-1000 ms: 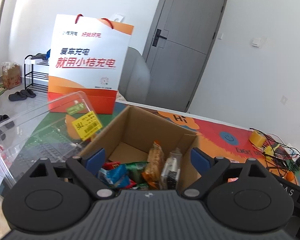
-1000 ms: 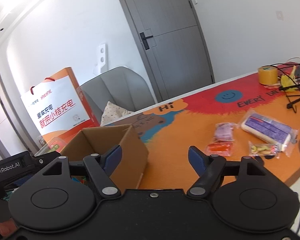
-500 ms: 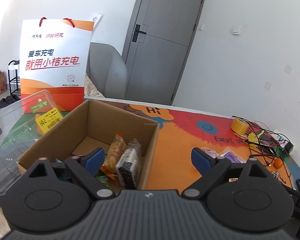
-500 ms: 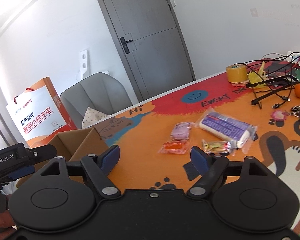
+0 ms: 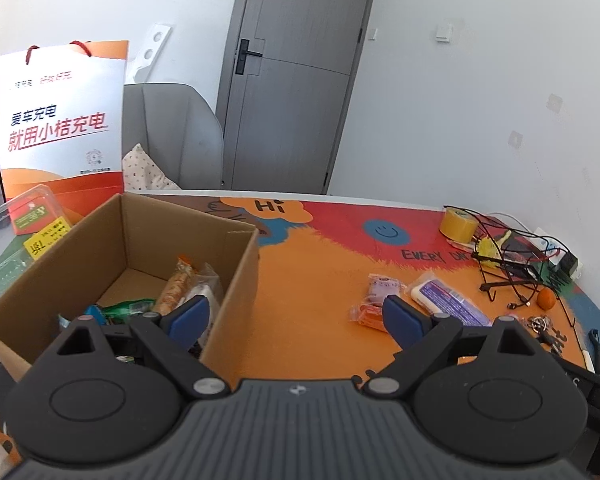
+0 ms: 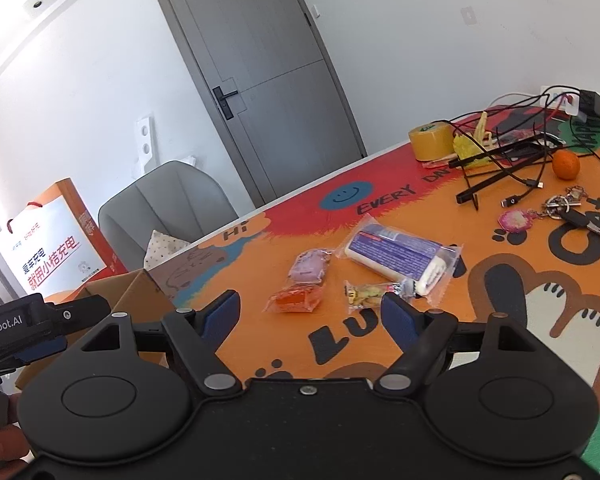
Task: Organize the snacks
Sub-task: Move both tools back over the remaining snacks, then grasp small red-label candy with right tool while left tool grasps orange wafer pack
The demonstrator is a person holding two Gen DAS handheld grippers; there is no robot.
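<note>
Four loose snacks lie in the middle of the worktop (image 6: pixel 380 360), ahead of the right hand-held gripper (image 6: pixel 312 312), which hangs with jaws spread and empty: an orange packet (image 6: pixel 296 300), a small yellow candy pack (image 6: pixel 368 293), a purple pouch (image 6: pixel 309 266) and, farther off, a long white bar (image 6: pixel 400 258). Thin crinkly wrappers could slip from the pads, and the candy pack touches the bar, so both might drag. Only the left view shows inside the cardboard box (image 5: pixel 236 280) at the left end, already holding snacks; the left hand-held gripper (image 5: pixel 296 316) is also spread and empty. Only the right view shows keys (image 6: pixel 572 210) beyond.
</note>
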